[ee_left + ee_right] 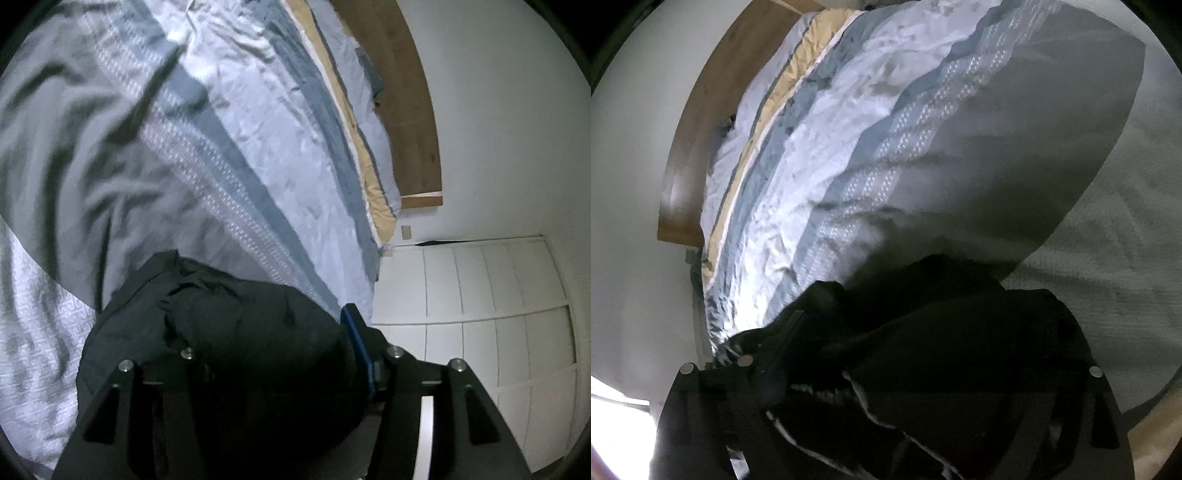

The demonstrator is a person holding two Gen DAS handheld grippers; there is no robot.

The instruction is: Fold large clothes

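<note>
A black garment (221, 325) lies bunched on a bed, on a striped bedspread (258, 147) with pale blue, grey-blue and patterned white bands and a tan strip along its far edge. In the left wrist view the dark cloth is heaped right in front of the left gripper (273, 354) and fills the space between its two fingers; the blue pad (356, 343) of one finger stands clear beside the heap, so the jaws look parted and loose around the cloth instead of pinching it. In the right wrist view the same garment (960, 332) is piled over and between the fingers of the right gripper (923, 369), whose jaws stand wide apart; a light-edged seam or hem (857, 391) of the cloth runs across near the camera. The cloth hides the right fingertips, so whether any fold touches them is hard to say, but nothing looks clamped. Behind the bed stands a brown wooden headboard (413, 110) against a white wall (498, 110), and white panelled doors (480, 295) show to the side in the left view.
</note>
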